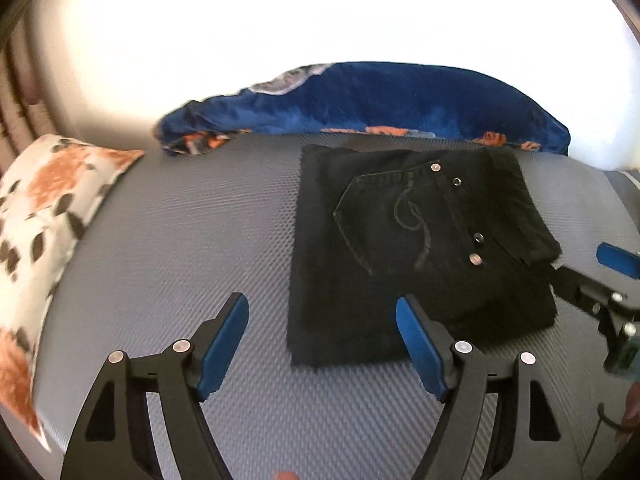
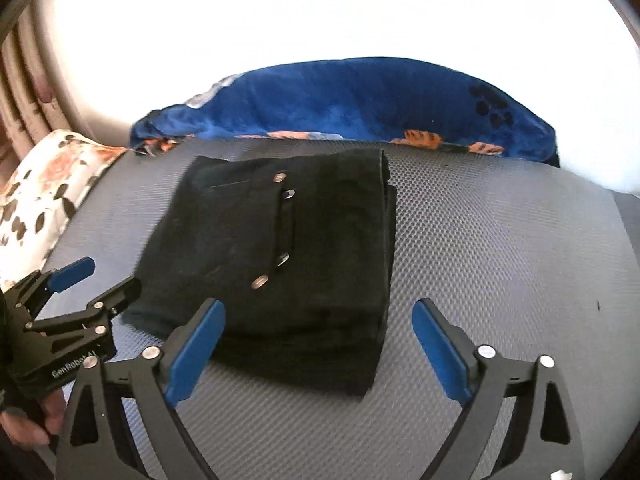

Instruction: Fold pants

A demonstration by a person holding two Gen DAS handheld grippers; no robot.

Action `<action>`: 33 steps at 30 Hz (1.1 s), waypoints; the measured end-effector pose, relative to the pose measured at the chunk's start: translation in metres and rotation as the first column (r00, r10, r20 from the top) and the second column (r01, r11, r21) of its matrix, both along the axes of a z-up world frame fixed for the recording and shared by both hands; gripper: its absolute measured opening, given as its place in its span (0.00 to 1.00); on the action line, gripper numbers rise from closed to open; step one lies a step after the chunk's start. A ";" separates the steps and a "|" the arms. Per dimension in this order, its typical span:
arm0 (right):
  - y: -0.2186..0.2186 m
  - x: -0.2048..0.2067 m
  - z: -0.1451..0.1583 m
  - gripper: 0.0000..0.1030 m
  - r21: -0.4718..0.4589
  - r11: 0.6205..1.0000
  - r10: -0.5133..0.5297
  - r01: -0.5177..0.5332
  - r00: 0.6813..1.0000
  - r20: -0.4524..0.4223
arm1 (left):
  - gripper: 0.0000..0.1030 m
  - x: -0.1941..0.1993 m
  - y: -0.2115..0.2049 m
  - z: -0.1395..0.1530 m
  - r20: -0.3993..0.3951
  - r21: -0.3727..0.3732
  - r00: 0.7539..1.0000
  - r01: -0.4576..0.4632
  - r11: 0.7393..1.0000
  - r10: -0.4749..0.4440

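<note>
A big grey bed (image 1: 168, 240) with a bumpy cover fills both views, with a blue blanket (image 1: 380, 96) bunched along its far edge and a flowery pillow (image 1: 44, 208) at the left side. The black pants (image 2: 288, 248) lie folded into a thick square pile in the middle of the bed, back pocket on top. Nearest the cameras are the 2 tongs — the left tongs (image 1: 322, 344) and the right tongs (image 2: 318, 352) both stand wide open with nothing between their blue pads, just in front of the pants.
</note>
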State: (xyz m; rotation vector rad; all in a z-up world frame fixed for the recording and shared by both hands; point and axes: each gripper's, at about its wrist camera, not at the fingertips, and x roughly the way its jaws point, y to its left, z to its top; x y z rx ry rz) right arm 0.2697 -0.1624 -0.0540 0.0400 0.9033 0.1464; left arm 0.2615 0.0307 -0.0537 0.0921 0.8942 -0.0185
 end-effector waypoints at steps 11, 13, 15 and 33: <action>0.043 -0.084 0.017 0.99 -0.118 0.993 0.015 0.001 0.991 0.134 | 0.74 -0.085 0.003 0.023 0.089 0.031 0.994 -0.060 0.998 0.057; 0.042 -0.089 0.017 0.99 -0.093 0.996 0.011 0.001 0.993 0.121 | 0.74 -0.093 0.003 0.025 0.098 0.030 0.993 -0.064 0.998 0.061; 0.039 -0.095 0.017 0.99 -0.059 0.998 0.000 0.007 0.994 0.110 | 0.74 -0.099 0.003 0.027 0.108 0.028 0.992 -0.068 0.997 0.065; 0.043 -0.116 0.011 0.99 -0.024 1.000 0.005 -0.003 0.997 0.075 | 0.74 -0.123 0.001 0.034 0.137 0.035 0.989 -0.053 0.998 0.048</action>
